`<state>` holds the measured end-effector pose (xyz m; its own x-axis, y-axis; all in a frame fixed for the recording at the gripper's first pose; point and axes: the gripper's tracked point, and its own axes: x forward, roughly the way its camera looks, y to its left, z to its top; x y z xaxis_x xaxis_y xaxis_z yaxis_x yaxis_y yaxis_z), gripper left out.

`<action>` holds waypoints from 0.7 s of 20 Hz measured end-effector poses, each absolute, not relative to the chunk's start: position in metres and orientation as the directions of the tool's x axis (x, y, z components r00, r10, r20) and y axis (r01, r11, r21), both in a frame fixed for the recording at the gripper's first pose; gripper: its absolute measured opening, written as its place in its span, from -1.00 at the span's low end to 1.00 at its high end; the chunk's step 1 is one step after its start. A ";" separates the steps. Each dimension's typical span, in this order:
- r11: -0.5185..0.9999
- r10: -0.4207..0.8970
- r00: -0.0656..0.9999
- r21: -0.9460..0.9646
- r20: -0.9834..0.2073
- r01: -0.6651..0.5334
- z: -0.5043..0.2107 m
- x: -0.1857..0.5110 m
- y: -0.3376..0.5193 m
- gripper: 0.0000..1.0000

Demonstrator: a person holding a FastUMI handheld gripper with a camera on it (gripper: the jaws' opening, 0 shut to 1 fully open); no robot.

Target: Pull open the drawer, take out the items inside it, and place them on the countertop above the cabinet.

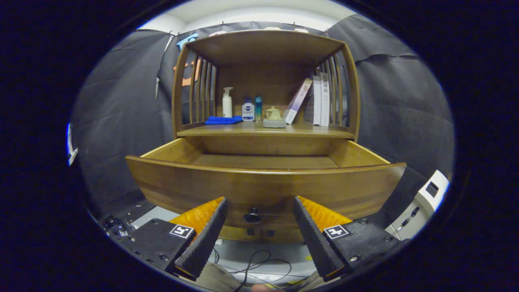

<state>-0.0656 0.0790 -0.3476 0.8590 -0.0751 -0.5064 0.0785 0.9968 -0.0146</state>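
One wooden drawer [265, 190] pulled out, dark knob [251, 216] on curved front; hand-held gripper [259, 200] spread wide, gripping nothing.

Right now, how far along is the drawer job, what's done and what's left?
Done: the drawer is pulled out, and the part of its floor I can see is bare. A blue cloth, bottles, a small pot and books sit on the countertop. In hand: nothing; the claw is open, fingers either side of the knob. Left: the drawer's front part is hidden behind its front panel, so check there.
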 end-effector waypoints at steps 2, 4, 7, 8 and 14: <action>0.996 -0.078 0.852 -0.008 -0.517 0.086 -0.352 -0.063 0.079 1.00; 0.995 -0.087 0.847 -0.013 -0.524 0.095 -0.355 -0.061 0.079 1.00; 0.994 -0.109 0.849 -0.051 -0.517 0.097 -0.357 -0.061 0.078 1.00; 0.993 -0.119 0.848 -0.068 -0.517 0.098 -0.358 -0.061 0.077 1.00; 0.984 -0.174 0.840 -0.127 -0.514 0.126 -0.360 -0.057 0.074 1.00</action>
<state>-0.0568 0.0739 -0.3604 0.8398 -0.1736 -0.5143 0.1258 0.9839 -0.1268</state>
